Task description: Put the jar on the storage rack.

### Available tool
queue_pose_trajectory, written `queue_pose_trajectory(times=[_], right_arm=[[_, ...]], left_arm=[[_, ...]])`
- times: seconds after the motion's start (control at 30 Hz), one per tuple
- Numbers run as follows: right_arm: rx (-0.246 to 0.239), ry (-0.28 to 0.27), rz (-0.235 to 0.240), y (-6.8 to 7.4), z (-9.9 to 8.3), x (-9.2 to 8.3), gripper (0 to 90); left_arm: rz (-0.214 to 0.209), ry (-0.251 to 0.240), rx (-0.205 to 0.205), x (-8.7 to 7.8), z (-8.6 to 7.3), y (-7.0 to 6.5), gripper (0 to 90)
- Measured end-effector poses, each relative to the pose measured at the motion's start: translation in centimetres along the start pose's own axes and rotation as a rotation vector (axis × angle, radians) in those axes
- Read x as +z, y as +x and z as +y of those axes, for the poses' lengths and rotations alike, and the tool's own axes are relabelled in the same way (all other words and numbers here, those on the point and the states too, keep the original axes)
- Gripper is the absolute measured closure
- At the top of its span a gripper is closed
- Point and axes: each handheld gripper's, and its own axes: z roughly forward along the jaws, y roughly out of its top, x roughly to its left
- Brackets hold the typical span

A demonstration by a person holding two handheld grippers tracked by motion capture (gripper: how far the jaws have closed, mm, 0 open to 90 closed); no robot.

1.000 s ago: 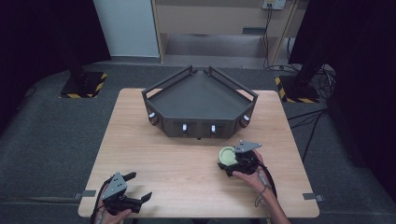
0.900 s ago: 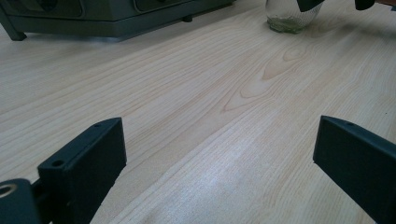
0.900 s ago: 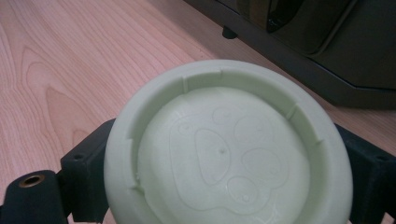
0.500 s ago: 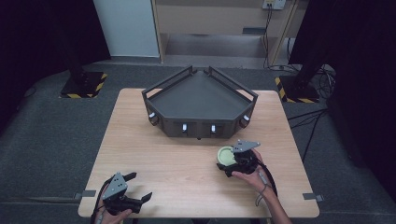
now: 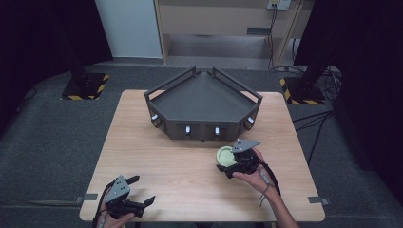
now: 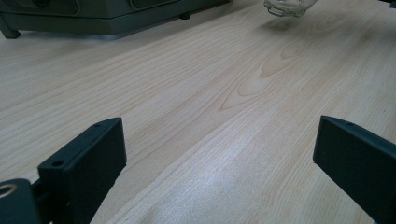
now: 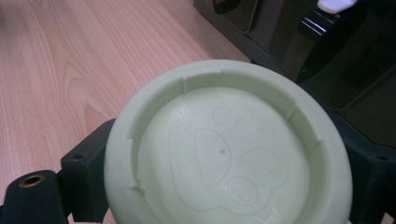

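High view: a light wooden table (image 5: 190, 156) carries a dark grey, wedge-shaped tray with raised rails (image 5: 202, 102), the landmark for what follows. Just in front of the tray's front wall, toward its right-hand end, the right tool (image 5: 227, 164) is held in a person's right hand (image 5: 251, 173); its two black jaws are clenched on a round, pale green plastic lid (image 5: 225, 155), one jaw at each side of the rim. The lid lies near the tray and apart from it.

Right gripper view: the pale green lid (image 7: 229, 149) sits between the jaws, its inner face turned to the camera, with a moulded raised rim and a faint embossed pattern at the centre; the tray's dark wall (image 7: 299, 42) rises just behind it.

Well in front of the tray and off its left corner, near the table's front edge, the left tool (image 5: 142, 190) is released, its jaws spread wide over bare wood with nothing between them, as the left gripper view confirms (image 6: 219, 154).
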Motion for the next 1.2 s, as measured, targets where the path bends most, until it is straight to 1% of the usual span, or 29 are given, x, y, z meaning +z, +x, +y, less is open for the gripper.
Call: queue_pose_trajectory(times=[0.2,0.27,0.57,0.73,0.9,1.2], right_arm=[[-0.017,0.003,0.016,0.3,1.1,0.1,11.2],[-0.031,0.001,0.013,0.4,1.6,0.1,11.2],[-0.051,-0.01,0.033,0.8,3.3,0.0,11.2],[-0.073,-0.005,0.046,1.2,4.3,0.1,11.2],[-0.081,-0.002,0.056,1.3,5.0,0.2,11.2],[-0.095,-0.01,0.058,1.6,6.1,0.0,11.2]], left_arm=[[-0.003,0.001,0.002,0.0,0.0,0.0,1.4],[-0.003,0.001,0.001,0.0,0.0,0.0,1.4],[-0.006,0.003,0.004,0.1,0.0,-0.1,1.4],[-0.007,0.004,0.005,0.1,0.0,-0.1,1.5],[-0.007,0.004,0.006,0.1,0.0,-0.1,1.6],[-0.009,0.005,0.009,0.1,0.0,-0.1,1.5]])
